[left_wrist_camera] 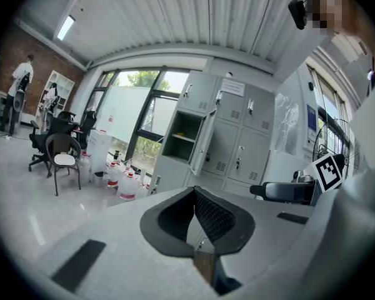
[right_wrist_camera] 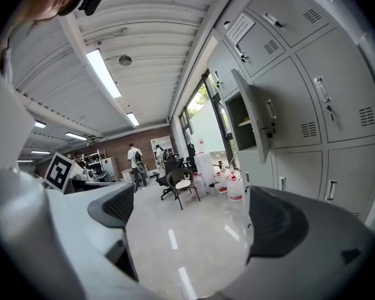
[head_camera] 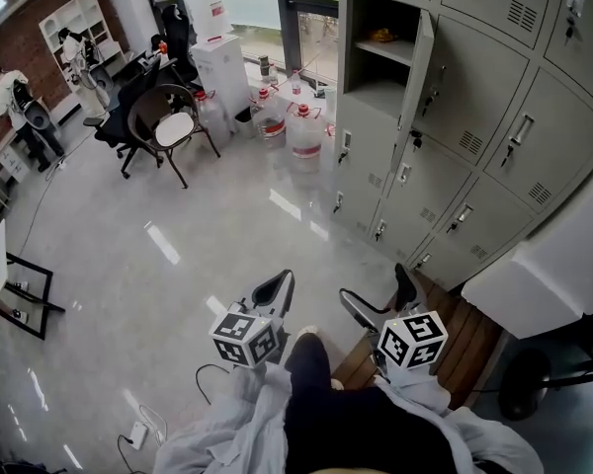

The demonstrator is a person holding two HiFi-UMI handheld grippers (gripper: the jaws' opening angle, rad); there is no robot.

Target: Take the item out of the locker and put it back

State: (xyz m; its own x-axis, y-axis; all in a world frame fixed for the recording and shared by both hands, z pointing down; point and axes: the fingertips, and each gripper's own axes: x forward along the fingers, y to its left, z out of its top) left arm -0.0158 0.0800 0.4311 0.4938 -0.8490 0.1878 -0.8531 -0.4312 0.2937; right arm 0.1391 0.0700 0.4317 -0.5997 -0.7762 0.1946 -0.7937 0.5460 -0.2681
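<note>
Glossy grey floor (head_camera: 178,265) fills most of the room, and the person stands at its near edge, beside a patch of wooden boards (head_camera: 460,339) at the foot of a bank of grey lockers.

Nearest, the left gripper (head_camera: 274,290) points toward the lockers. Its own view shows the left gripper (left_wrist_camera: 194,210) with the two dark pads pressed together and nothing between them. Just beside it, the right gripper (head_camera: 379,299) is held at about the same height. In its own view the right gripper (right_wrist_camera: 194,216) has its jaws spread wide, with only floor showing in the gap.

A white power strip (head_camera: 138,434) with its cable lies at the near edge of the floor, left of the person.

Further on, one open locker (head_camera: 381,62) in the bank has its door (head_camera: 416,75) swung out. The item (head_camera: 381,36), a small yellow-orange thing, sits on the upper shelf of that compartment, well apart from both grippers. What it is cannot be told at this distance.

Beyond the lockers, large water bottles (head_camera: 303,128) with red caps stand on the floor by the window. A dark chair (head_camera: 174,126) with a pale seat stands left of them. At the far left edge of the floor, a person (head_camera: 18,102) in a white top stands near shelving against a brick wall.
</note>
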